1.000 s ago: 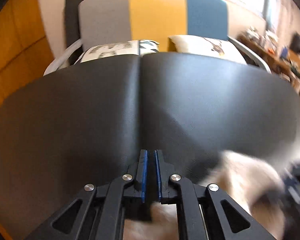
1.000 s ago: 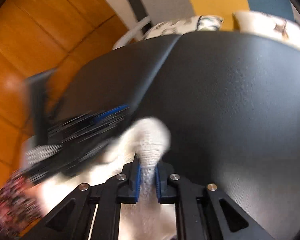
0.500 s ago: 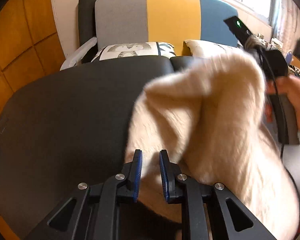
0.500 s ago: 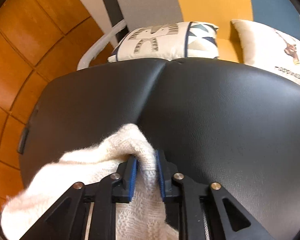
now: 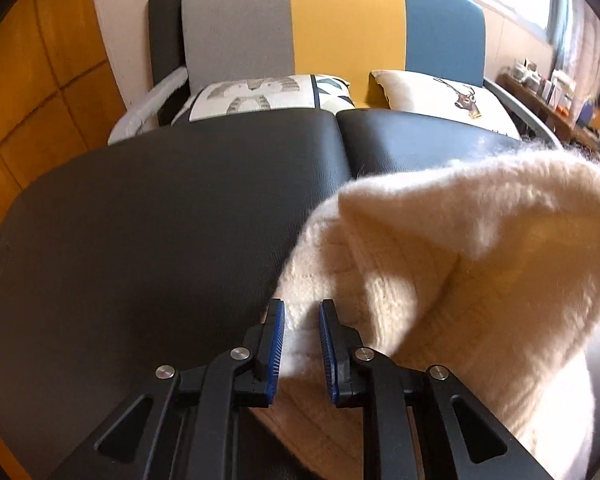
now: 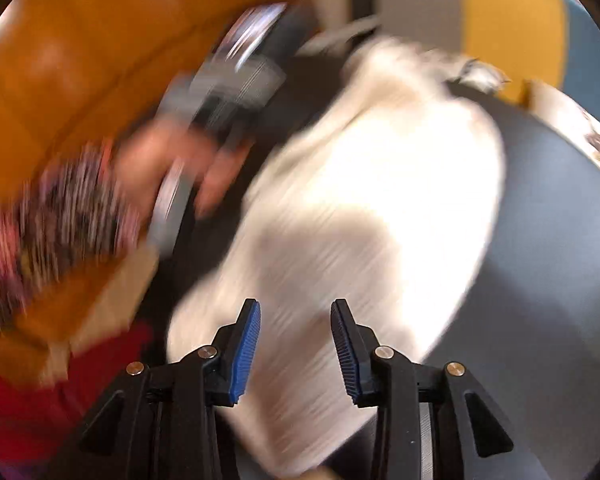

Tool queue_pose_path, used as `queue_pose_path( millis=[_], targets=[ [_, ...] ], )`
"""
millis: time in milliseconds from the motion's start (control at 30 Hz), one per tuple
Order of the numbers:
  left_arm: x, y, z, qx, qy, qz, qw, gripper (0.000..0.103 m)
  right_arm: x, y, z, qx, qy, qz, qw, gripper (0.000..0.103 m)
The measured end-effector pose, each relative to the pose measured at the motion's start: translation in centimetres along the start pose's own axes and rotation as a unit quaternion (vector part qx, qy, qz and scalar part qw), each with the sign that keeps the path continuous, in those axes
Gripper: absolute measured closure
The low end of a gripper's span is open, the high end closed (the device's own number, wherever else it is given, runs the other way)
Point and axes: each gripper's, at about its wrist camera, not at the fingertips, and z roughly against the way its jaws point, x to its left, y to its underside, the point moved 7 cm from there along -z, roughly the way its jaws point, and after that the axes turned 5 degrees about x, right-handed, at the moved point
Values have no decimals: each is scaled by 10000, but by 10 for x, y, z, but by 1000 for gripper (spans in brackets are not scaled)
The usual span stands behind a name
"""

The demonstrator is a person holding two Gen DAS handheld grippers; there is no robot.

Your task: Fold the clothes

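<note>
A cream knitted sweater point(image 5: 440, 260) lies bunched on the black leather table point(image 5: 160, 220), right of centre. My left gripper point(image 5: 301, 312) has its blue pads close together on a ribbed edge of the sweater, which runs between them. In the right wrist view, which is motion-blurred, the sweater point(image 6: 372, 208) spreads below my right gripper point(image 6: 296, 312). Its jaws stand wide apart with nothing between them. The left hand and its gripper point(image 6: 228, 92) show blurred at the upper left of that view.
A grey, yellow and blue sofa point(image 5: 340, 20) with two patterned cushions point(image 5: 268, 96) stands beyond the table's far edge. Orange wall panels point(image 5: 40, 80) are at the left. A cluttered desk point(image 5: 560, 96) is at the far right.
My right gripper has let go of the sweater and opened wide, and is moving fast. The sweater has dropped lower onto the table. My left gripper still holds its edge.
</note>
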Motion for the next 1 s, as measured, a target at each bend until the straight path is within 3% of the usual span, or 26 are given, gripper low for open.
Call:
queue_pose_path(
  millis=[67, 133, 167, 200, 233, 333, 433, 600, 633, 700, 767, 800, 833, 900, 967, 1000],
  targets=[
    [7, -14, 1, -57, -85, 66, 9999, 84, 14, 8, -15, 107, 619, 658, 9958, 61],
    [18, -26, 2, -122, -99, 272, 9995, 84, 22, 11, -25, 45, 1252, 1251, 9842, 61],
    [25, -29, 3, -117, -90, 400, 9991, 84, 22, 12, -25, -57, 1389, 1394, 9804, 64],
    [29, -30, 5, -107, -44, 508, 9986, 84, 20, 12, -23, -134, 1497, 1502, 9772, 81],
    [32, -31, 7, -103, 27, 594, 9982, 84, 13, 12, -17, -175, 1453, 1450, 9785, 92],
    [34, -30, 12, -220, -67, 420, 9989, 83, -26, 11, 8, -308, 977, 751, 9919, 98],
    [30, -25, 9, -172, -266, 128, 9994, 81, -77, 10, 39, -576, 1536, 361, 9858, 100],
    [11, -33, 3, -125, -133, -80, 9998, 81, -189, 8, 72, -763, 2144, -657, 9715, 100],
    [5, -36, 3, -152, -129, -137, 9997, 81, -209, 3, 72, -763, 2156, -879, 9695, 100],
    [-4, -43, 4, -230, -149, -289, 9992, 81, -239, -3, 66, -747, 1704, -1332, 9735, 97],
    [-14, -51, 7, -378, -245, -550, 9975, 80, -245, 1, 73, -943, 1316, -1661, 9727, 89],
    [-19, -55, 8, -452, -293, -681, 9962, 80, -240, 11, 85, -1124, 1265, -1800, 9690, 77],
    [-24, -60, 9, -526, -341, -811, 9947, 78, -236, 20, 98, -1304, 1213, -1938, 9647, 76],
    [-30, -71, 11, -786, -539, -1175, 9885, 67, -208, 40, 117, -1605, 1037, -1874, 9635, 75],
    [-31, -85, 8, -972, -644, -1461, 9824, 47, -173, 60, 133, -1881, 834, -1680, 9641, 68],
    [-31, -92, 5, -1000, -592, -1525, 9814, 46, -159, 65, 137, -1944, 773, -1533, 9658, 64]
  ],
)
